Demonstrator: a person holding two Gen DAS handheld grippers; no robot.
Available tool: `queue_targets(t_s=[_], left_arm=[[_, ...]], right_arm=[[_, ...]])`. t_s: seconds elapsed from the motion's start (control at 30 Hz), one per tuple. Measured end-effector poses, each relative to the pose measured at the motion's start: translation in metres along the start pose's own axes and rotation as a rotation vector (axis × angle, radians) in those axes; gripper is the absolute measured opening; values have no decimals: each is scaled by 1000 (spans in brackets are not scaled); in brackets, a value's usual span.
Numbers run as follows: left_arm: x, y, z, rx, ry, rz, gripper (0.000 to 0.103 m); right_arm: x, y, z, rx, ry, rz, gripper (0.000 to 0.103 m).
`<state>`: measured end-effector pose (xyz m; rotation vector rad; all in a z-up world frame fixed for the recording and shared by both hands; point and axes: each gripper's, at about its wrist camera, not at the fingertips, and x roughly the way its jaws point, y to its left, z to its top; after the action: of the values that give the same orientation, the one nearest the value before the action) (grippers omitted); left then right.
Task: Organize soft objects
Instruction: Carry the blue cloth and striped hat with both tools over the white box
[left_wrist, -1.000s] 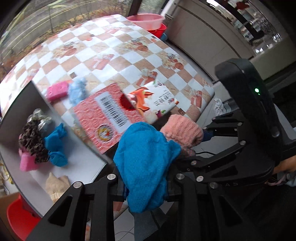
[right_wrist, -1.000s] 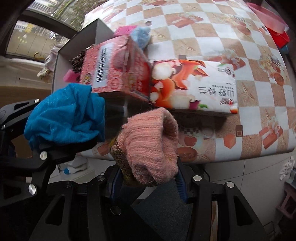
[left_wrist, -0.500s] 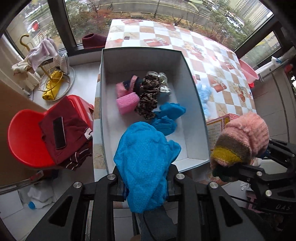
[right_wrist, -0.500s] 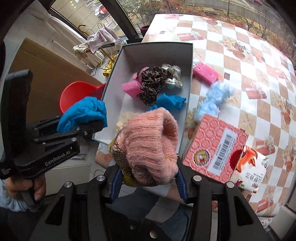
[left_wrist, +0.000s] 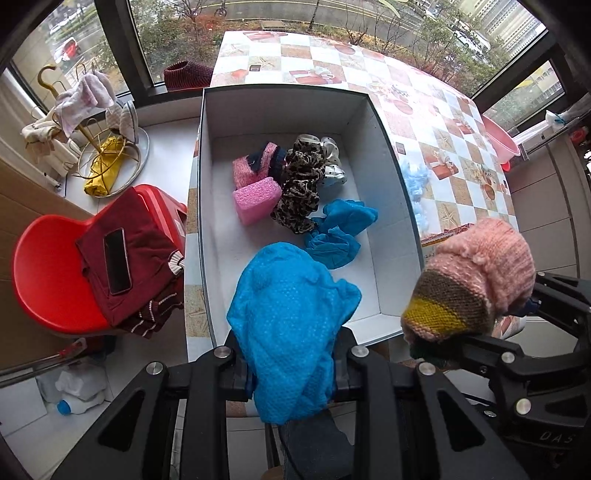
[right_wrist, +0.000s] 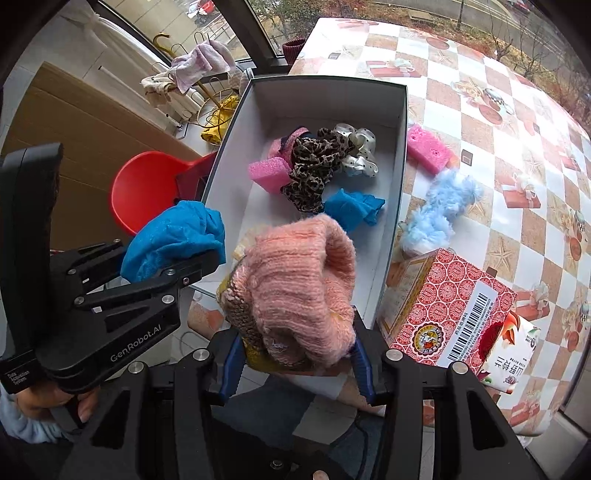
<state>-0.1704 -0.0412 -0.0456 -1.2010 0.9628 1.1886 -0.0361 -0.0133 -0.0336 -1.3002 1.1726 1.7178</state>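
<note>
Blue cloth (left_wrist: 291, 332), pink knit hat (right_wrist: 295, 288) (brown-yellow band) — leopard-print scrunchie (left_wrist: 301, 188).

Pink knit hat (right_wrist: 299, 288) hides the box's (right_wrist: 332, 92) near corner.

Both wrist cameras look steeply down from close above the near end of the white box (left_wrist: 391, 192) (right_wrist: 402, 155), apparently side by side, sharing its inside.
</note>
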Motion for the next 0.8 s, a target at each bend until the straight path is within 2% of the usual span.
queue_targets(t_s=[0.8], left_arm=[[5,-5,2,17,11,11,30]], right_arm=[[3,-3,0,12,13,-10,51]])
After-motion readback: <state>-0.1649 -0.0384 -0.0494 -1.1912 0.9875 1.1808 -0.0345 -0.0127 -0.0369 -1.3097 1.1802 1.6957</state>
